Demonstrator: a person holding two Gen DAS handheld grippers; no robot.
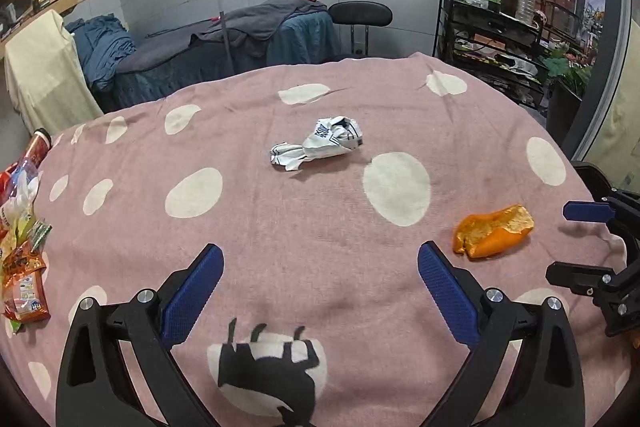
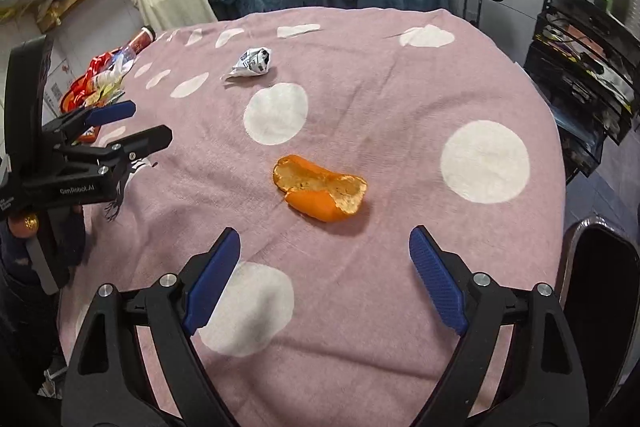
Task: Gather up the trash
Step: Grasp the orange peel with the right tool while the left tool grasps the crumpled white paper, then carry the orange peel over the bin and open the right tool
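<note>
Both the left gripper (image 1: 320, 255) and right gripper (image 2: 324, 241) are gaping wide, empty; beyond the orange peel (image 2: 320, 189), a crumpled wrapper (image 2: 253, 63) is lying unobstructed.

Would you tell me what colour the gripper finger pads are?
Blue, with a fine textured surface; the pads show best in the right wrist view.

Pink cloth (image 2: 360, 307) with big white dots under the open blue fingers (image 2: 212, 279). Orange peel (image 2: 320, 193) just ahead. White crumpled wrapper (image 2: 252, 63) with black print far ahead.
</note>
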